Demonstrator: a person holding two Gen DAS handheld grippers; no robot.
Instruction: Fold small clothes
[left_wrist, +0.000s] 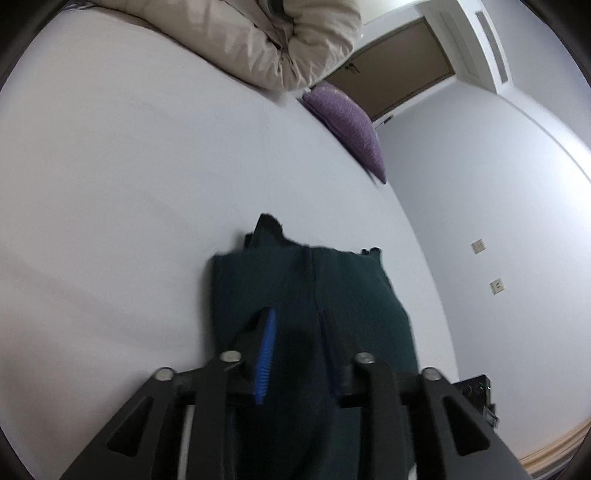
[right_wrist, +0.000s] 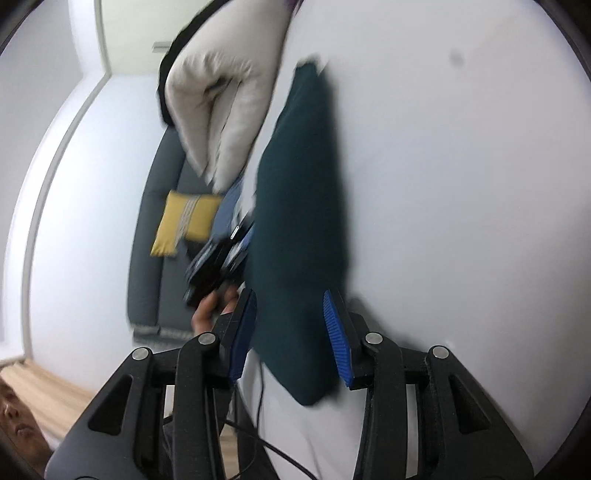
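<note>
Here the dark green garment (left_wrist: 306, 295) lies on the white bed (left_wrist: 110, 184), already folded into a narrow, thick strip, with a beige duvet (left_wrist: 258, 37) bunched at twelve o'clock and a purple cushion (left_wrist: 351, 125) toward one o'clock at the bed's edge.

The left gripper (left_wrist: 295, 332) straddles one end of the strip: its jaws stand partly apart with cloth bulging between them, but blur hides whether the blue pads (left_wrist: 266, 354) press it, so I cannot tell if it is gripped.

In the right wrist view the right gripper (right_wrist: 291, 325) meets the other end, at about six o'clock from the garment (right_wrist: 299, 206); its jaws are parted, and the cloth sits between them without either pad visibly pinching. The person's hand (right_wrist: 210, 310) shows at nine o'clock of those jaws.

The step in hand looks like taking both ends for another fold. Done well, each pair of jaws would bite through all layers near the corners, so nothing slips loose, then lift evenly and lay one end squarely over the other, edges aligned.
</note>
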